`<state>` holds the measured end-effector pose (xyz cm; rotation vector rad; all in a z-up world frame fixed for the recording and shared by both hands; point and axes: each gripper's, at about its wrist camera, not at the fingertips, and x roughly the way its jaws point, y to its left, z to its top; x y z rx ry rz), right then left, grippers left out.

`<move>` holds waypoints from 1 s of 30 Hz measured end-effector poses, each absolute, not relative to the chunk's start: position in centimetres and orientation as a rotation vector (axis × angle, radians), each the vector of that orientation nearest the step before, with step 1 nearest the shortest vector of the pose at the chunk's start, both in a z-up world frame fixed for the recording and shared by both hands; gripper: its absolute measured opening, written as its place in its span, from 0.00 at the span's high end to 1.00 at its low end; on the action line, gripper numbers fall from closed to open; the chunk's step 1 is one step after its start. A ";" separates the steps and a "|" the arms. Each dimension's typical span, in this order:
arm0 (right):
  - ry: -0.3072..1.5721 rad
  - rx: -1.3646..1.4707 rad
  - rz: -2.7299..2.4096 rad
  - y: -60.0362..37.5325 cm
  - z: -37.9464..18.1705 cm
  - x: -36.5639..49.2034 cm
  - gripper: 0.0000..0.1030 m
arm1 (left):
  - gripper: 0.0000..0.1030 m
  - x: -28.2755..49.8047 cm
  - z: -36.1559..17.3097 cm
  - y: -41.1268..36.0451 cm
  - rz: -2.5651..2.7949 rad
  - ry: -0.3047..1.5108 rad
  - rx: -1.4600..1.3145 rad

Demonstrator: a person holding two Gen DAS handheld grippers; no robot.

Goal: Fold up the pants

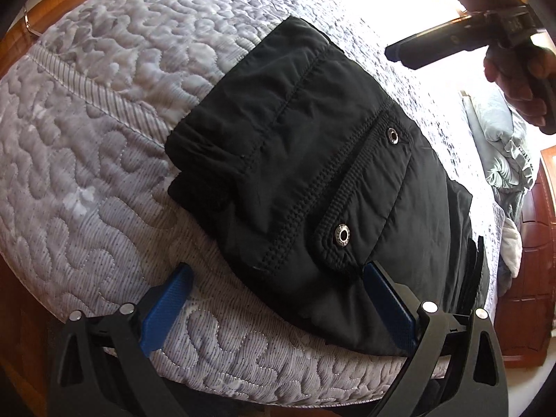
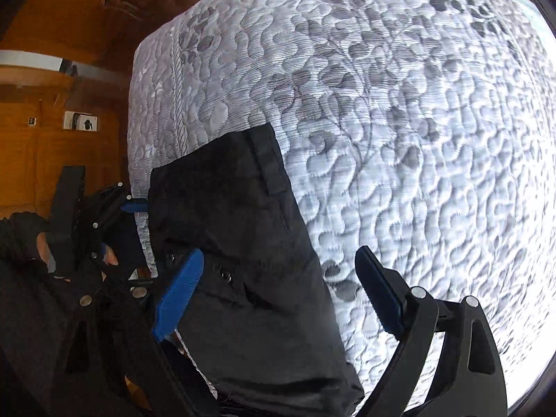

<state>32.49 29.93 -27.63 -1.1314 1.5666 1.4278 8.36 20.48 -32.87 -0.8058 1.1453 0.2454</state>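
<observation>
On the quilted grey mattress (image 1: 104,132), close to its near edge, lies a pair of black pants (image 1: 312,180), folded into a compact, thick bundle. In the left wrist view the bundle runs from lower right up toward the middle of the bed, with bare mattress to its left. A ribbed seam crosses its top face, and two metal snaps (image 1: 343,234) sit on a pocket flap near the closer end.

The left gripper (image 1: 278,299) hovers at the mattress edge with its blue pads spread wide. One pad (image 1: 166,309) is over bare quilting to the left of the pants, and the other (image 1: 389,305) rests against or just above the near end of the bundle; nothing is caught between them.

Further right and higher in the same view, the right gripper's black body (image 1: 451,45) hangs above the bed, held in a hand (image 1: 521,80). Beyond it, at the right edge, lies rumpled pale bedding (image 1: 504,146).

From the right wrist camera, the right gripper (image 2: 278,299) is also wide open and empty. Its left pad (image 2: 180,288) hangs over the pants (image 2: 243,260), its right pad (image 2: 378,288) over bare mattress (image 2: 417,139) just beside the pants' edge. The left gripper (image 2: 135,205) shows at the far left, at the mattress corner beside the bundle. A wooden floor (image 2: 52,146) lies beyond.
</observation>
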 end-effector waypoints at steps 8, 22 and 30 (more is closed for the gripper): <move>1.615 -1.145 1.499 31.9 -30.2 32.3 0.13 | 0.04 8.8 -33.2 20.5 0.251 1.159 -0.804; 1.672 -1.146 1.550 33.0 -31.3 32.9 0.12 | 0.04 4.1 -34.1 25.7 0.180 0.964 -1.252; 1.727 -1.107 1.597 32.9 -31.9 33.4 0.12 | 0.04 6.2 -34.6 25.6 0.149 0.929 -1.258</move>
